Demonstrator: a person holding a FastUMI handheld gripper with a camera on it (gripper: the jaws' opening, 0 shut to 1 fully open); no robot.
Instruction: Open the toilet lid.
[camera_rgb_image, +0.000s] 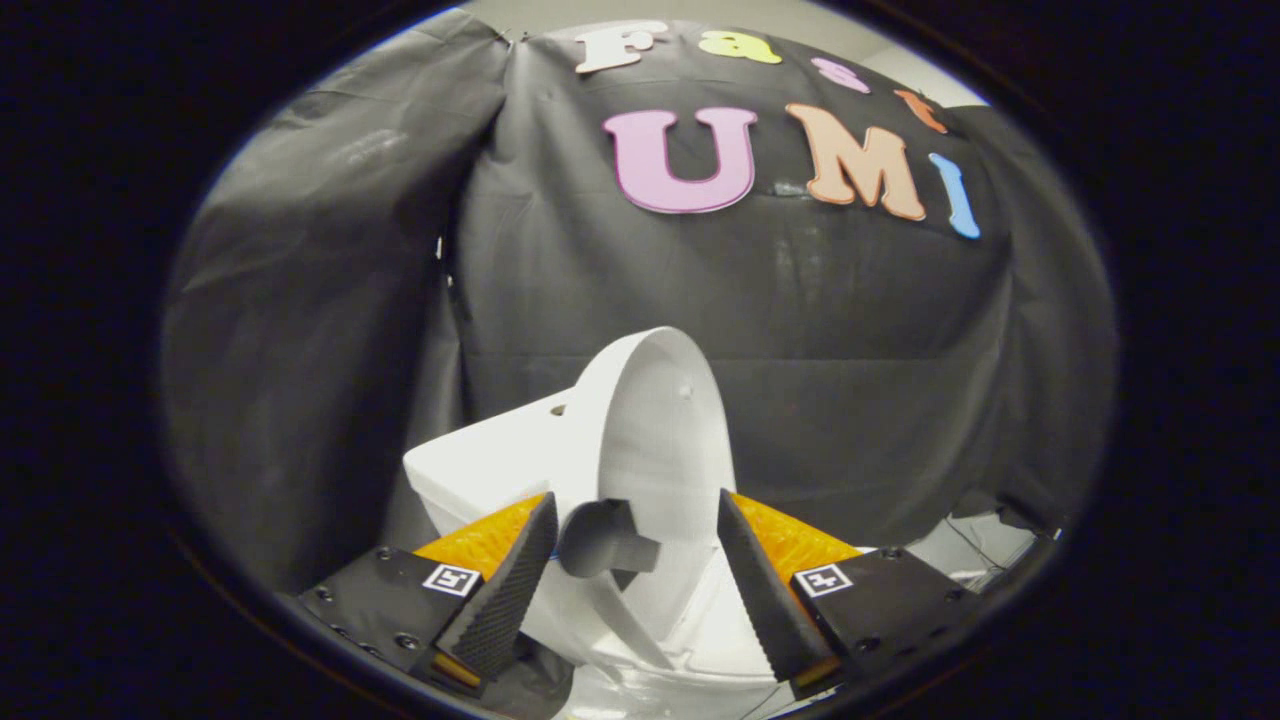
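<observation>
Gripper view: gripper (637, 560) fingers spread apart, toilet lid (660, 440) raised between them, its grey knob (603, 538) ungripped. Probably push the lid gently back against the tank (490, 455).

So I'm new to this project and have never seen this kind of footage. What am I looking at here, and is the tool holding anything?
The picture comes from a fisheye camera mounted on a hand-held two-finger gripper, looking forward along its fingers. The two dark ribbed wedges with orange backing are those fingers. Just ahead of them stands a small white toilet in front of the black cloth wall. Its lid is raised, standing nearly upright. A grey knob sticks out low on the lid, between the fingers. The fingers are spread, with a gap on each side of the knob, so nothing is gripped.
</observation>
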